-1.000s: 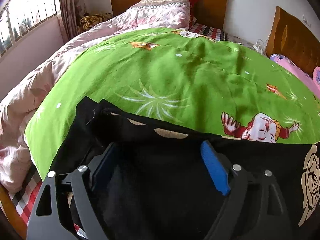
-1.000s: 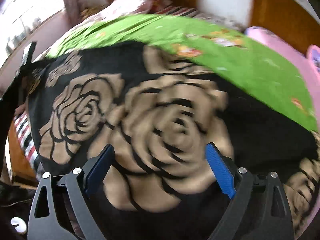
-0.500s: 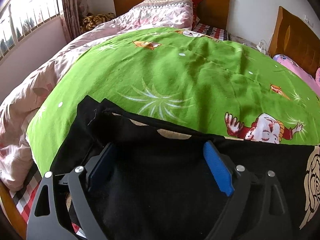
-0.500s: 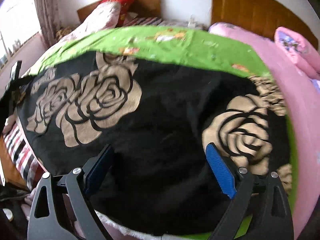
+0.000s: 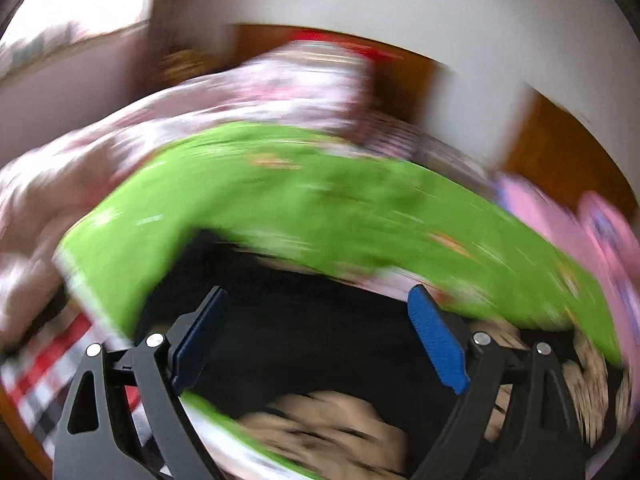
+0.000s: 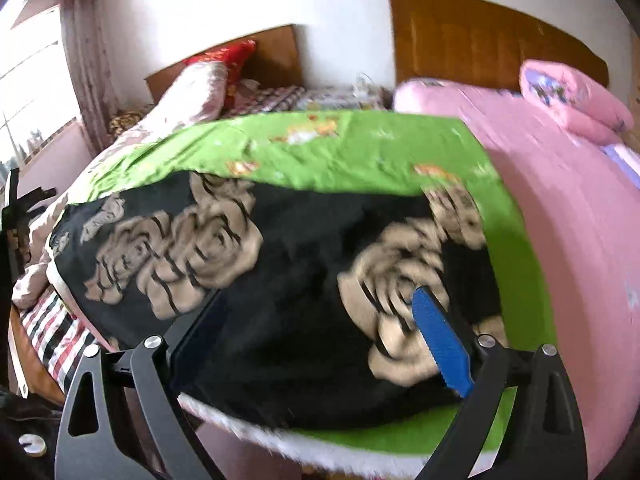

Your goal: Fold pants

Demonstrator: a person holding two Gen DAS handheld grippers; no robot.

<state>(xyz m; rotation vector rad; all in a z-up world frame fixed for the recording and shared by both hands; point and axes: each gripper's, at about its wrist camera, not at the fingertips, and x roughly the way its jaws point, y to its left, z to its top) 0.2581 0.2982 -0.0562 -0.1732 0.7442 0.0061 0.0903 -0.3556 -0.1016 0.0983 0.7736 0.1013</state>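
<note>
The pants lie spread flat on a green printed sheet near the foot of the bed: black cloth with large tan rose prints. In the right wrist view their whole width shows, from a rose cluster on the left to another on the right, with the near hem close to the sheet's white fringed edge. No brand, label or readable writing shows on them; the small cartoon prints on the sheet are too smeared to read.

The right gripper hangs above the pants with its 2 blue-padded jaws spread wide, nothing between them but the cloth below, which they do not pinch. The left gripper is likewise wide apart and grips nothing; its jaws have just been opening a little, with only the black cloth seen beneath.

The left wrist view is heavily blurred: a floral quilt, red pillow and wooden headboard can only roughly be made out. Beside the green sheet lies a pink bedspread with a folded pink quilt on it. A striped mattress cover shows at the left edge, partly cut off.
</note>
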